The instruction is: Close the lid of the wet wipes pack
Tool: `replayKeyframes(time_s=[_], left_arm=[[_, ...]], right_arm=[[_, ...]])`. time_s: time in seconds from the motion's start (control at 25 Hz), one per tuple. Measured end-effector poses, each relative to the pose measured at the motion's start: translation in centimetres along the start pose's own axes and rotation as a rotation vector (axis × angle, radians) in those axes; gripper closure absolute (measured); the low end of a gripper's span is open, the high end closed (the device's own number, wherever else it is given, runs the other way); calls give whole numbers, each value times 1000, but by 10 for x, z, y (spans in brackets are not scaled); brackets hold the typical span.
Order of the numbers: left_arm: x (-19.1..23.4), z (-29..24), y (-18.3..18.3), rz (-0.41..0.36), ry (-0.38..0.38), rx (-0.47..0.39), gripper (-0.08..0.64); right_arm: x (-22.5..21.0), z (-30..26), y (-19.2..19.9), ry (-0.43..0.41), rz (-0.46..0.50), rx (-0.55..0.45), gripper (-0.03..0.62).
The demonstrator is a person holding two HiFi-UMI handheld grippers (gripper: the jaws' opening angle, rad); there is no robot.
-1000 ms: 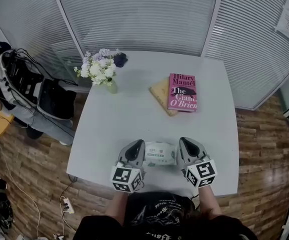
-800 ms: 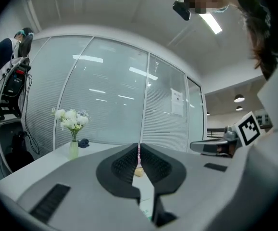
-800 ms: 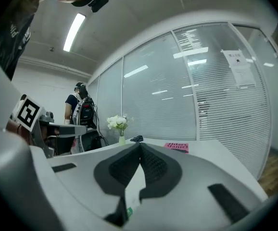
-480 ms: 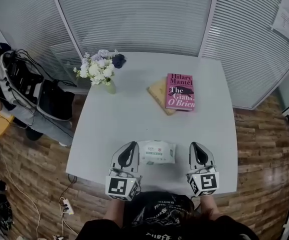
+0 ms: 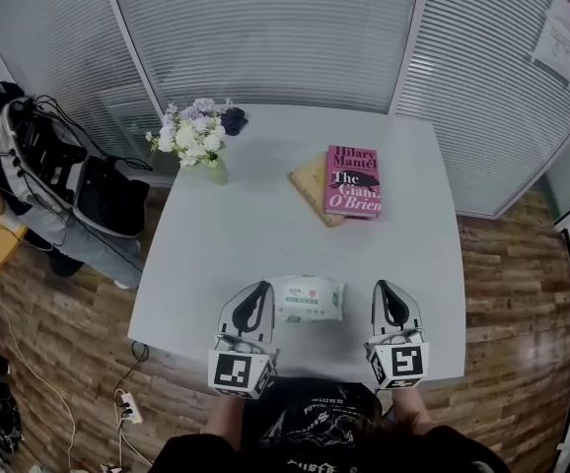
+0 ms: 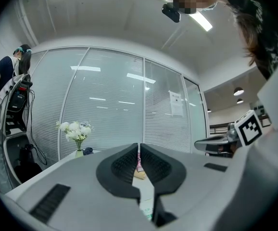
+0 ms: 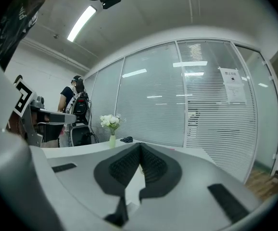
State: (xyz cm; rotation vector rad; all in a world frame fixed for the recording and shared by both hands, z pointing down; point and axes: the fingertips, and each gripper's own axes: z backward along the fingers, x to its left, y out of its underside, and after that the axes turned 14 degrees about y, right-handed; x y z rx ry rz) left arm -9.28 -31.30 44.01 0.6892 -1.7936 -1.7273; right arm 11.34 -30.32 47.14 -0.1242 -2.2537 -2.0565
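A white and green wet wipes pack (image 5: 310, 299) lies flat near the front edge of the pale table (image 5: 265, 225), its lid looking flat. My left gripper (image 5: 255, 299) sits just left of the pack and my right gripper (image 5: 388, 299) stands a little apart on its right. Both point away from me, level over the table. In the left gripper view the jaws (image 6: 139, 150) are together with nothing between them, and a sliver of the pack (image 6: 146, 207) shows below. The right gripper (image 7: 140, 153) is likewise shut and empty.
A pink book (image 5: 353, 181) lies on a tan one (image 5: 314, 180) at the back right of the table. A vase of white flowers (image 5: 195, 138) and a dark small object (image 5: 233, 120) stand at the back left. A chair with gear (image 5: 58, 180) is left of the table.
Both grippers drew back from the pack's sides and apart; the right one moved further right. The pack stays on the table. In the last half second little moved.
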Motion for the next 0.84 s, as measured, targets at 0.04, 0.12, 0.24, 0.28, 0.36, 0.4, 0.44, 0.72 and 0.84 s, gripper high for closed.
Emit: replayKeyframes(time_s=[0.04, 0.12, 0.24, 0.28, 0.36, 0.4, 0.44, 0.72, 0.84], left_arm=[[-1, 1, -1, -3, 1, 0, 545], [-2, 2, -2, -5, 2, -3, 545], [-2, 3, -1, -5, -2, 0, 545], [-3, 4, -1, -7, -4, 2, 545], [-5, 3, -2, -9, -3, 5, 545], [-6, 3, -2, -9, -1, 5, 545], [-6, 2, -2, -10, 2, 4, 545], [-3, 1, -2, -13, -1, 4, 545], [-1, -1, 0, -8, -4, 9, 545]], right_arm=[[0, 0, 1, 6, 2, 0, 594], [0, 1, 1, 15, 7, -2, 594], [-1, 2, 0, 26, 15, -8, 594], [-2, 3, 0, 26, 18, -8, 595], [-3, 3, -1, 23, 22, -10, 595], [-4, 3, -2, 22, 25, -11, 594], [-4, 2, -3, 20, 28, -12, 595], [0, -1, -1, 11, 38, -5, 595], [1, -3, -2, 9, 39, -9, 594]])
